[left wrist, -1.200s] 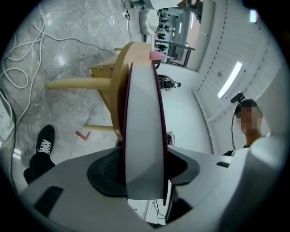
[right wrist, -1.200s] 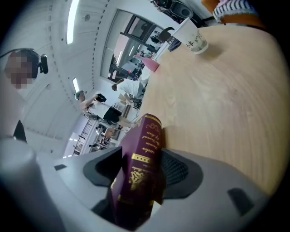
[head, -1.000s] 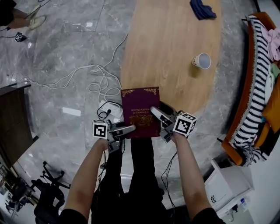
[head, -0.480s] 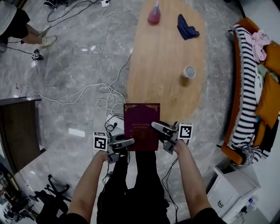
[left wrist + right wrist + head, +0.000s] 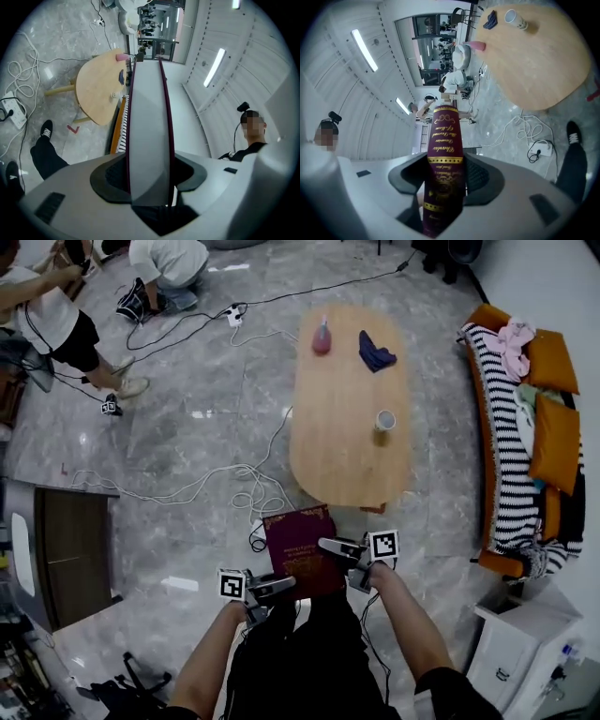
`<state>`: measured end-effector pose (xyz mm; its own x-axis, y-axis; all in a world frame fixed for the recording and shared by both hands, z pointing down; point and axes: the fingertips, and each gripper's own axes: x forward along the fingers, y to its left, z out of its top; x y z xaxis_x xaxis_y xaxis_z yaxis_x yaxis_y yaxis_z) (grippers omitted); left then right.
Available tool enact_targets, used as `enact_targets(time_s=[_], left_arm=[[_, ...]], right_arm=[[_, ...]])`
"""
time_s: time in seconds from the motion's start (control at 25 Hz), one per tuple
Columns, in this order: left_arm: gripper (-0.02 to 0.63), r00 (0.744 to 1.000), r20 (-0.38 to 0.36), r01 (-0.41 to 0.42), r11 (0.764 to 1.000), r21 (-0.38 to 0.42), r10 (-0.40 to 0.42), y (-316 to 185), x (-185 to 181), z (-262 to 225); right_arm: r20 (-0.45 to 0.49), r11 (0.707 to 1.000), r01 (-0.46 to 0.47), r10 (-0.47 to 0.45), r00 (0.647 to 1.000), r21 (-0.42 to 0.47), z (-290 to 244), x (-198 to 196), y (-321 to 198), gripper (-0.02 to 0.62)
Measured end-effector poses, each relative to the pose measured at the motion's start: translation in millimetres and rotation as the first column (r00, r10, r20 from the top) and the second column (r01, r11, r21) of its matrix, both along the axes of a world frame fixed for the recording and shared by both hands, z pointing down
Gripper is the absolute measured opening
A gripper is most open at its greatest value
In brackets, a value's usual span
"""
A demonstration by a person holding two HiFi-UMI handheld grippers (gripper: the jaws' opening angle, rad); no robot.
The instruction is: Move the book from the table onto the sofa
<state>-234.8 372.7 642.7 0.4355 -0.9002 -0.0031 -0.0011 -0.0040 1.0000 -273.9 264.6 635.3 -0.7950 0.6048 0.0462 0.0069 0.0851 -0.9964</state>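
Observation:
The dark red book [image 5: 300, 538] with gold print hangs above the floor, just short of the near end of the oval wooden table [image 5: 347, 456]. My left gripper [image 5: 279, 586] is shut on its near left corner; in the left gripper view the white page edge [image 5: 147, 126] stands between the jaws. My right gripper [image 5: 330, 546] grips the book's right side. Its jaws have just been closing, and the gold-lettered spine [image 5: 444, 145] sits pressed between them. The orange sofa [image 5: 506, 456] with a striped throw stands at the far right.
On the table stand a white cup [image 5: 384, 420], a blue cloth [image 5: 376, 352] and a pink bottle [image 5: 322, 337]. White cables [image 5: 234, 488] lie on the floor to the left. A dark cabinet [image 5: 70, 554] is at left, a white unit [image 5: 516, 643] at lower right. People [image 5: 56, 324] are at top left.
Both grippers have risen with the book, which has left the table's near end and now hangs over the floor. Far more of the room shows now.

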Motion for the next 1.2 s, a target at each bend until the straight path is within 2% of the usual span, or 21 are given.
enact_targets(time_s=[0.24, 0.36, 0.52, 0.76, 0.96, 1.2], left_arm=[[0.227, 0.998, 0.056, 0.025, 1.0, 0.011, -0.026, 55, 10, -39], [0.227, 0.999, 0.035, 0.019, 0.998, 0.057, -0.021, 63, 11, -70], [0.227, 0.998, 0.059, -0.023, 0.996, 0.085, 0.019, 67, 23, -94], [0.227, 0.988, 0.116, -0.114, 0.991, 0.075, 0.105, 74, 48, -108], [0.227, 0.996, 0.05, -0.077, 0.989, 0.126, 0.071, 72, 52, -120], [0.227, 0.987, 0.092, -0.148, 0.977, 0.155, 0.135, 74, 67, -122]], right_arm=[[0.022, 0.997, -0.07, 0.07, 0.997, 0.013, -33, 27, 47, 0.222], [0.054, 0.991, -0.135, 0.134, 0.989, 0.007, -64, 31, 59, 0.222], [0.088, 0.974, -0.226, 0.224, 0.97, 0.013, -90, 55, 62, 0.222], [0.112, 0.951, -0.306, 0.3, 0.947, 0.044, -110, 91, 68, 0.222], [0.15, 0.919, -0.394, 0.385, 0.911, 0.033, -122, 108, 70, 0.222], [0.163, 0.904, -0.425, 0.413, 0.896, 0.046, -125, 131, 74, 0.222]])
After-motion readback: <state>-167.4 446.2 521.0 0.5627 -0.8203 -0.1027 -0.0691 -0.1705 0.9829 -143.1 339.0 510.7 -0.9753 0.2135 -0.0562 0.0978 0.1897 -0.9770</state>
